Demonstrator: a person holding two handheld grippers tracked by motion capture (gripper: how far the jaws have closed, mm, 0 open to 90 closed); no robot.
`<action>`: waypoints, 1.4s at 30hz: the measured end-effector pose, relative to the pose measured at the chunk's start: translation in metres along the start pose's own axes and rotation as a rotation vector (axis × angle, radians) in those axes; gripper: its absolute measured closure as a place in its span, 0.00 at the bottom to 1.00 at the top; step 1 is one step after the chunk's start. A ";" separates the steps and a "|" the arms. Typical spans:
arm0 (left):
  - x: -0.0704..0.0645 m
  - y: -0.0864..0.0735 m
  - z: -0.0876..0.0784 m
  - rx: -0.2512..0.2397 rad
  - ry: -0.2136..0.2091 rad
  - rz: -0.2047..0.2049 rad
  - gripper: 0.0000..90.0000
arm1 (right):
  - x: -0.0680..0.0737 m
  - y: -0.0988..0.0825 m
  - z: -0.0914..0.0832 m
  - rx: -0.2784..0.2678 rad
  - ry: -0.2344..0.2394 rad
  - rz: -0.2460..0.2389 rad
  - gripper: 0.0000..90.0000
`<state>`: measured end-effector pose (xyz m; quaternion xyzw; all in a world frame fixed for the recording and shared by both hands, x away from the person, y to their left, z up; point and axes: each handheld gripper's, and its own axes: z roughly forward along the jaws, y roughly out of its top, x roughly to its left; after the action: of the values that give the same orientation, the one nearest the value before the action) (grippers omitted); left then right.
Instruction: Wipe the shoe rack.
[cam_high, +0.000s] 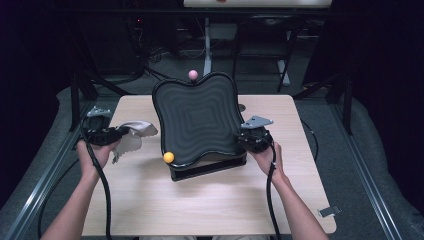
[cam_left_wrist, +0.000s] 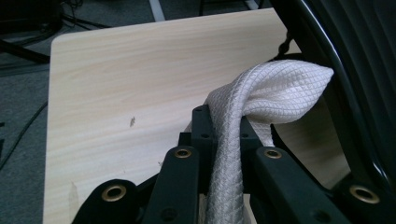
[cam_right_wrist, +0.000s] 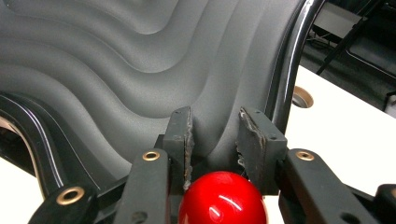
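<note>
**Cloth in hand, tray held tilted for wiping**

The table (cam_high: 150, 200) carries a black ridged tray (cam_high: 197, 120), propped up on its base and leaning toward twelve o'clock. At the tray's nine o'clock, the left gripper (cam_high: 122, 132) is clamped on a white cloth (cam_left_wrist: 261, 93). At four o'clock, the right gripper (cam_right_wrist: 215, 140) has its jaws around a red ball (cam_right_wrist: 223, 198) on the rim. An orange ball (cam_high: 169, 157) sits at seven o'clock, a pink ball (cam_high: 193, 74) at twelve. Best to steady the tray, then wipe along the ridges
</note>
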<state>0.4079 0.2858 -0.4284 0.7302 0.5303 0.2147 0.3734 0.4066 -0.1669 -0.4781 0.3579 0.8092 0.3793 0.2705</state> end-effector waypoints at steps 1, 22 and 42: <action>0.000 0.003 0.001 0.005 0.004 0.003 0.93 | 0.000 0.000 0.001 -0.014 -0.001 0.011 0.70; -0.018 0.082 0.051 0.013 0.052 0.006 0.92 | 0.000 -0.004 -0.001 -0.029 0.012 0.015 0.71; -0.032 0.071 0.061 0.044 -0.009 0.033 0.93 | 0.000 -0.006 0.000 -0.048 0.014 0.022 0.71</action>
<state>0.4836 0.2257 -0.4092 0.7480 0.5210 0.2058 0.3560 0.4042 -0.1696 -0.4826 0.3575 0.7978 0.4040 0.2691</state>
